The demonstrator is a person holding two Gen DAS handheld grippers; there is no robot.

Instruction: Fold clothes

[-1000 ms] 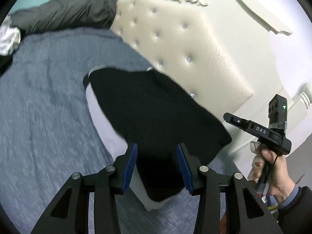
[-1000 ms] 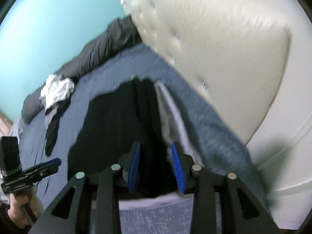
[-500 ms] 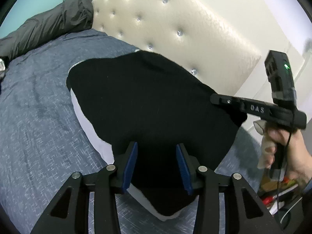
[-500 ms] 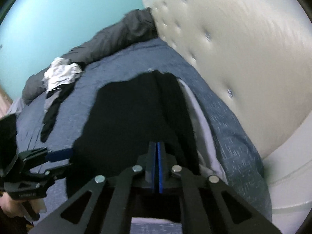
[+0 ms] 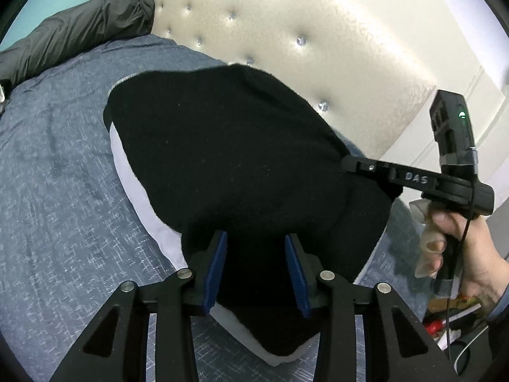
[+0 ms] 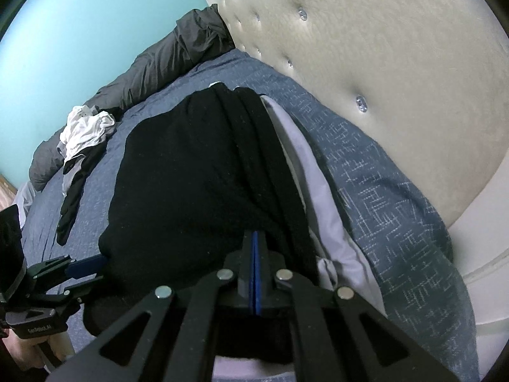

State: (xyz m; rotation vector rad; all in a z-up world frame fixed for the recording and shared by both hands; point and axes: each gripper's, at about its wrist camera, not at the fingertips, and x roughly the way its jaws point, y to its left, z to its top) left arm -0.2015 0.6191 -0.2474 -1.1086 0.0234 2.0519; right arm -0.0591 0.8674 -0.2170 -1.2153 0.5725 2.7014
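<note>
Blue patterned bedding [image 5: 63, 197] covers the bed, with a cream tufted headboard [image 5: 302, 41] at its far edge. On it lies a black garment [image 5: 229, 159], spread over a white pillow [image 5: 140, 203] close to the headboard, its right side bunched into long folds in the right wrist view. The left gripper [image 5: 256, 267] sits at the garment's near edge with its blue pads apart and black cloth between them; whether the pads press on it cannot be told. The right gripper [image 6: 255, 248] has its pads pressed flat together at the garment's near right edge (cloth bunches around the tips, though none shows between them). A hand [image 5: 461, 248] grips its handle. Farther off lie a dark grey duvet [image 6: 165, 60] along the turquoise wall [image 6: 79, 31] and a crumpled white garment [image 6: 86, 130].
</note>
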